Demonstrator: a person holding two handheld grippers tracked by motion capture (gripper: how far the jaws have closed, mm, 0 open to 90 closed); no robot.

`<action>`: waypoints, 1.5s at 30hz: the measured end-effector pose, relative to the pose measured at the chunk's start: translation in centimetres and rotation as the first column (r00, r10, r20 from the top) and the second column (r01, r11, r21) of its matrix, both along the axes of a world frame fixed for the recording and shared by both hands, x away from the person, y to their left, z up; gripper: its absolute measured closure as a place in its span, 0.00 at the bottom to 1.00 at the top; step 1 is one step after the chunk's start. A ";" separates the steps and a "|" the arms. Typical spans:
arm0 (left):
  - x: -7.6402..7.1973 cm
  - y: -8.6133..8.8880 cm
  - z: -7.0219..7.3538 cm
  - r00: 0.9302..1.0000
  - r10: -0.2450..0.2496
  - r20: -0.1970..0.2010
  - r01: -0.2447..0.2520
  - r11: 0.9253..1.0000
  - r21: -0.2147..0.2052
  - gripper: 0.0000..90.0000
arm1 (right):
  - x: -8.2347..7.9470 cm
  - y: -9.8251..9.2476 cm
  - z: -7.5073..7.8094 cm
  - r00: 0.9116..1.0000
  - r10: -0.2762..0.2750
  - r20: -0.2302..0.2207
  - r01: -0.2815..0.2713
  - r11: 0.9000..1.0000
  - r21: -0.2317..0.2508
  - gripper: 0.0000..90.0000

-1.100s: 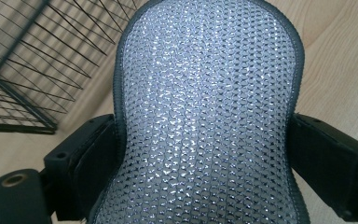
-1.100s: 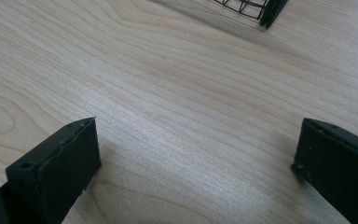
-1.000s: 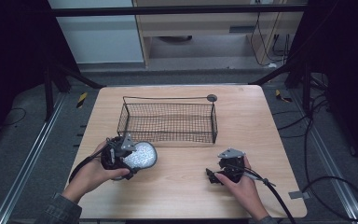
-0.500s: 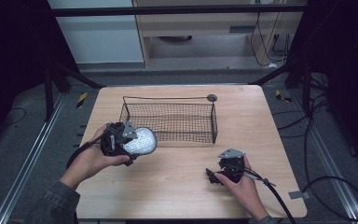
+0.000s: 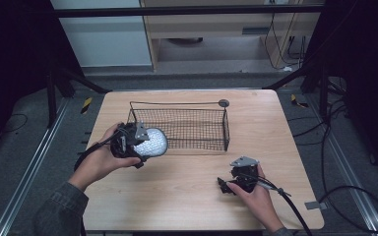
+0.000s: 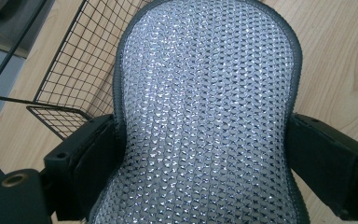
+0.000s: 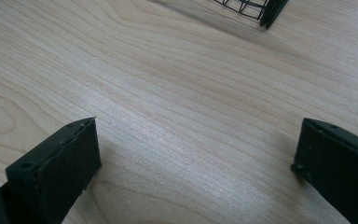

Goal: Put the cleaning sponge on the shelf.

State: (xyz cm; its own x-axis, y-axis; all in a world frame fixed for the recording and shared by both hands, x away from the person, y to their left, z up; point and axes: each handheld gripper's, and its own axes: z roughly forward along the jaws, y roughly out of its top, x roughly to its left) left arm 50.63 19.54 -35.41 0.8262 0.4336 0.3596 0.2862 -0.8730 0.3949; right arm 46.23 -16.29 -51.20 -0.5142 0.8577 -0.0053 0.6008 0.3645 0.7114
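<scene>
The left gripper (image 5: 139,142) has carried the silver mesh pad (image 5: 150,142) up from the table's 7 o'clock area to the wire basket (image 5: 177,129), and it now hangs at the basket's 9 o'clock end. Its jaws are clamped against both edges of the pad. Judgement: release into the basket comes next. The right gripper (image 5: 226,186) rests at 5 o'clock on the table (image 5: 177,196), jaws wide apart, holding nothing.

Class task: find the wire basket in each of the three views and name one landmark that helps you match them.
High view: wire basket at table centre, beside the left claw with its silver mesh pad.
Left gripper view: basket upper left, behind the pad.
Right gripper view: a basket corner at the top edge.
Shared landmark: the wooden table.
</scene>
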 end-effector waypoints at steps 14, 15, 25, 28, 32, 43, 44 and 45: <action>0.7 -0.6 0.4 0.999 -0.022 0.046 0.020 0.999 0.045 0.11 | 0.0 0.0 0.0 1.000 0.003 0.001 -0.003 1.000 -0.001 0.00; 0.8 -0.6 0.5 0.999 -0.024 0.049 0.022 0.999 0.046 0.11 | 0.0 0.0 0.0 1.000 0.003 0.001 -0.003 1.000 -0.001 0.00; 1.7 -0.9 1.1 0.997 -0.024 0.076 0.019 0.998 0.066 0.11 | 0.0 0.0 0.0 1.000 0.004 0.002 -0.004 1.000 -0.004 0.00; 2.0 -1.0 1.3 0.996 -0.024 0.084 0.018 0.998 0.068 0.11 | 0.0 0.0 0.0 1.000 0.003 0.002 -0.003 1.000 -0.002 0.00; 2.3 -1.1 1.3 0.995 -0.023 0.093 0.016 0.997 0.075 0.11 | 0.0 0.0 0.0 1.000 0.004 0.002 -0.004 1.000 -0.004 0.00; 3.4 -1.2 1.2 0.995 -0.022 0.101 0.012 0.996 0.091 0.11 | 0.0 0.0 0.0 1.000 0.003 0.001 -0.003 1.000 -0.002 0.00; 3.4 -1.2 1.2 0.995 -0.020 0.101 0.011 0.996 0.091 0.11 | 0.0 0.0 0.0 1.000 0.003 0.001 -0.003 1.000 -0.002 0.00; 3.5 -1.2 1.2 0.995 -0.020 0.103 0.011 0.996 0.094 0.11 | 0.0 0.0 0.0 1.000 0.003 0.001 -0.003 1.000 -0.003 0.00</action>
